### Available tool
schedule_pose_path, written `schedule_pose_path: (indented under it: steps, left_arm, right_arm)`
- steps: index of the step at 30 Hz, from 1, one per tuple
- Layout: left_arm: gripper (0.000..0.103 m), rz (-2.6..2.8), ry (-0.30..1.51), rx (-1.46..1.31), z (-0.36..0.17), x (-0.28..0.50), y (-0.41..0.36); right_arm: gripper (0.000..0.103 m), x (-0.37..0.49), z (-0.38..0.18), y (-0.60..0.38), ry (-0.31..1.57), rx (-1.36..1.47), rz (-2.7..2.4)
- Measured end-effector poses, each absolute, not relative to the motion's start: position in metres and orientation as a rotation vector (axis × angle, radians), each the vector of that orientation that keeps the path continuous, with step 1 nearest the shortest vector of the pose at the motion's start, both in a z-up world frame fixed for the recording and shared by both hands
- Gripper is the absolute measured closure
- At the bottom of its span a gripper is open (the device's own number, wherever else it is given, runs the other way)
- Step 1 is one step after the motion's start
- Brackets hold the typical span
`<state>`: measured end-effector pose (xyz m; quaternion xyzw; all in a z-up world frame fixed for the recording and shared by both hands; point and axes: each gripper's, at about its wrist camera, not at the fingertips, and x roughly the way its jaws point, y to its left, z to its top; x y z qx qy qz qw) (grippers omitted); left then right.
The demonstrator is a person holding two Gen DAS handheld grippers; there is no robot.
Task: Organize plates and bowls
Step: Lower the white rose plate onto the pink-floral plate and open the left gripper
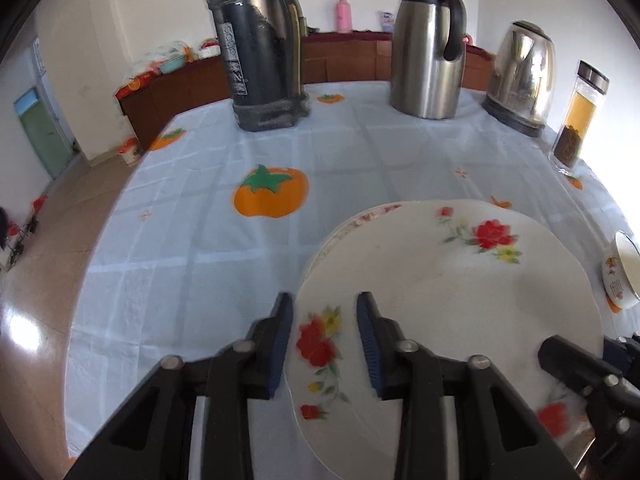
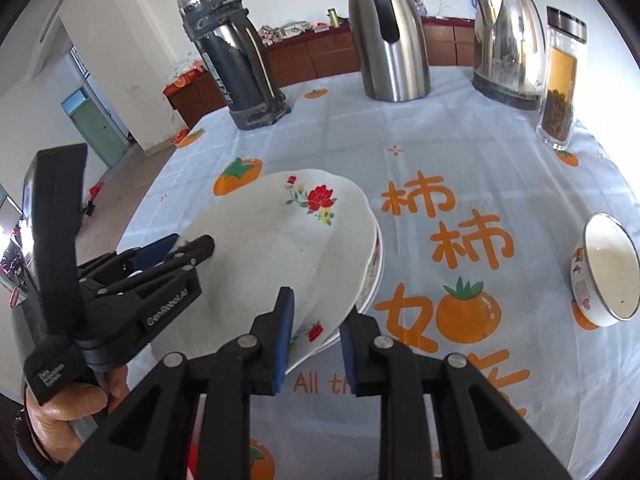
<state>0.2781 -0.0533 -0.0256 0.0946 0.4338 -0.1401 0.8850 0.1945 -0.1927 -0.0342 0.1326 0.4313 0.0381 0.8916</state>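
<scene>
both grippers (image 2: 316, 320) (image 2: 188, 246) clamp a tilted floral plate (image 2: 280, 248) over a plate stack (image 2: 374, 276), bowl (image 2: 608, 268) well apart

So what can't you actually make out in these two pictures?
- Plates under the white flowered top plate: right wrist view, only rims show, so no count.
- Near rim of that plate: left wrist view, hidden behind the left gripper.
- White enamel bowl: left wrist view, cut by the right edge.
- Items on the brown sideboard: both views, too small and blurred.

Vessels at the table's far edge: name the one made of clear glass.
The glass jar at the far right, dark granules at its bottom; the thermos, steel jug and kettle are opaque.
</scene>
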Motion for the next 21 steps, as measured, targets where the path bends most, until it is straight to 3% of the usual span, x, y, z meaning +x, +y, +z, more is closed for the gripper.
schedule_pose_path:
  steps: [10,21]
  left_arm:
    - [0.085,-0.307,0.858,0.268,-0.011,0.272,-0.080]
    - [0.085,-0.244,0.895,0.098,-0.008,0.289,-0.023]
  right_arm:
    - [0.083,0.208,-0.055,-0.204,0.974,0.352,0.071]
    - [0.082,0.210,-0.058,-0.217,1.001,0.458,0.102]
